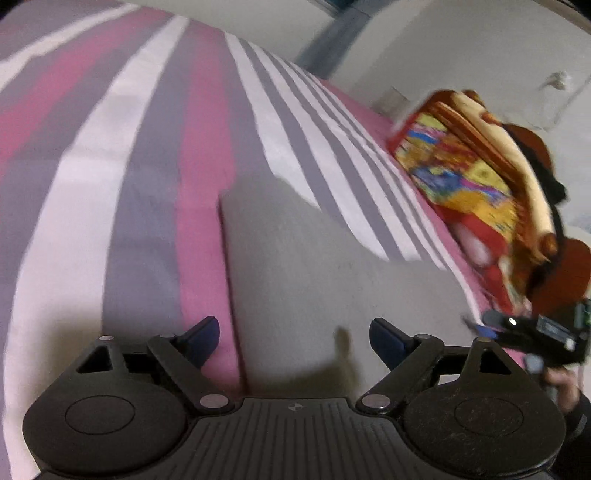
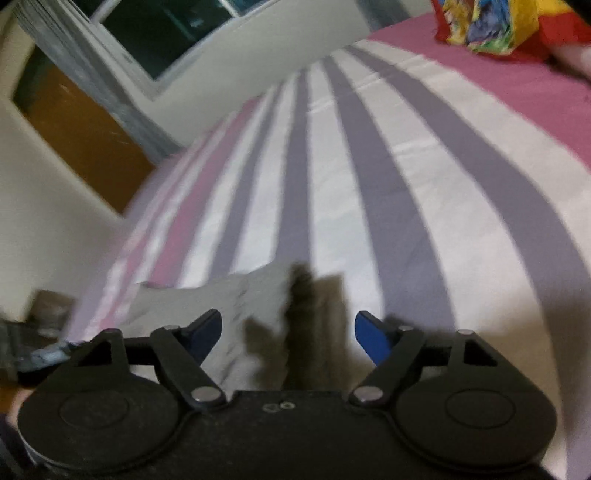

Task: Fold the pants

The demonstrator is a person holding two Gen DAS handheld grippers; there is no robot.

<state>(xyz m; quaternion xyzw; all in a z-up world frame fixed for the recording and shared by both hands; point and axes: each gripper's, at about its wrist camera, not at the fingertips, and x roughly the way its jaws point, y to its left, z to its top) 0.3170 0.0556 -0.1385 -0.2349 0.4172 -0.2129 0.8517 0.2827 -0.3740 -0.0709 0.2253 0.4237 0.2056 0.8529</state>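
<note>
So both frames are pretty motion-blurred, but here's what's visible. The left gripper [image 1: 293,338] hangs over the bed with its blue fingers [image 1: 205,338] spread wide and nothing pinched between them. Under it and stretching ahead lies the grey pants [image 1: 314,258], spread flat on the striped bedsheet [image 1: 92,147], with one straight edge of the cloth running along a pink stripe. The left finger sits over that pink stripe, the right one over the grey fabric, and neither seems to press on it.

The right gripper [image 2: 288,334] is also spread wide and holds nothing. In its view a corner of the grey cloth [image 2: 243,295] lies just ahead of the fingers [image 2: 371,334], with dark shadows thrown across it and across the white stripe beside it.

At the far end of the bed there's a bright multicoloured pillow [image 1: 454,162] with some reddish-brown stuff piled by it. The other handheld gripper and a bit of a hand [image 1: 561,380] peek in at the right edge of the left view. A window [image 2: 177,29] and a wooden door [image 2: 81,136] show behind the bed.
</note>
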